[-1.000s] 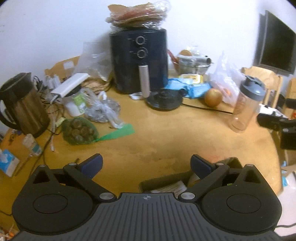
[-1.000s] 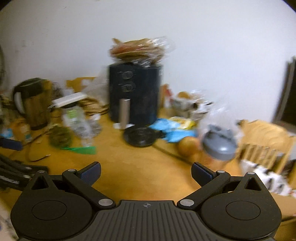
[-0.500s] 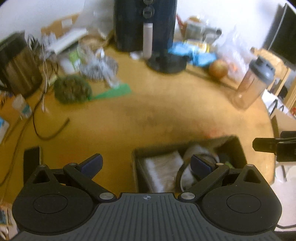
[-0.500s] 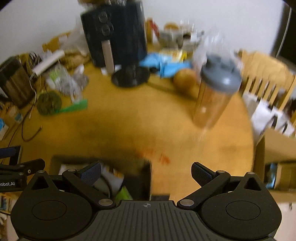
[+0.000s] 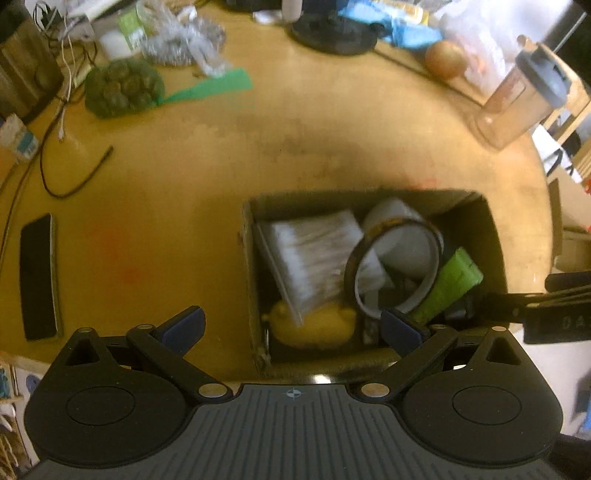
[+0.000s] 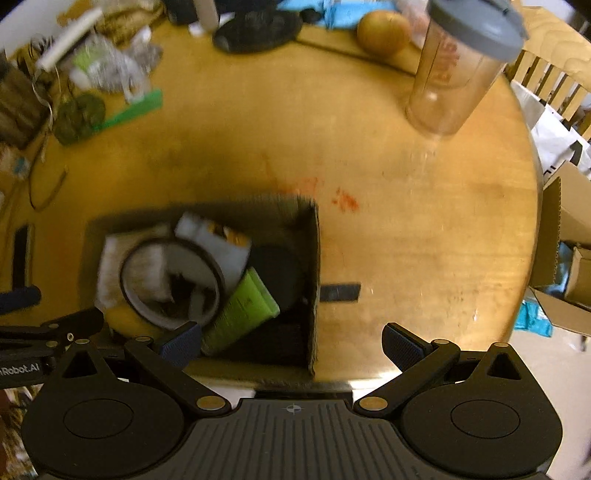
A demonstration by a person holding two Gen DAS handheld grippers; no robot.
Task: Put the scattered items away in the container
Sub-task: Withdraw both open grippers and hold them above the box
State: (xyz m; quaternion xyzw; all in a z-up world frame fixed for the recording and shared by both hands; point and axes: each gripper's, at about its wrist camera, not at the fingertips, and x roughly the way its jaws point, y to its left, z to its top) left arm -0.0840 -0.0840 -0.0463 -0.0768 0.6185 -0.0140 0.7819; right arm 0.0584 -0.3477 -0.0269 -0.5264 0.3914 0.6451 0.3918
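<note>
An open cardboard box [image 5: 255, 280] [image 6: 314, 258] sits at the near edge of the round wooden table. It holds a clear bag of cotton swabs [image 5: 314, 251], a tape roll [image 5: 399, 266] [image 6: 170, 280], a green tube [image 5: 450, 284] [image 6: 243, 306] and a yellow item [image 5: 314, 328]. My left gripper [image 5: 291, 328] is open and empty above the box's near left part. My right gripper [image 6: 291, 343] is open and empty above the box's near right corner. A flat black item [image 6: 340, 291] lies on the table just right of the box.
A black phone [image 5: 38, 277] lies at the table's left edge. A shaker bottle [image 6: 458, 70], an onion [image 6: 384, 31], a green net bag [image 5: 122, 86], a black cable [image 5: 74, 173] and kitchen clutter stand further back. A cardboard carton [image 6: 569, 258] is off the table to the right.
Both grippers have tilted downward and risen, from facing the air fryer and wall to looking down on the box at the table's near edge. Both stay open.
</note>
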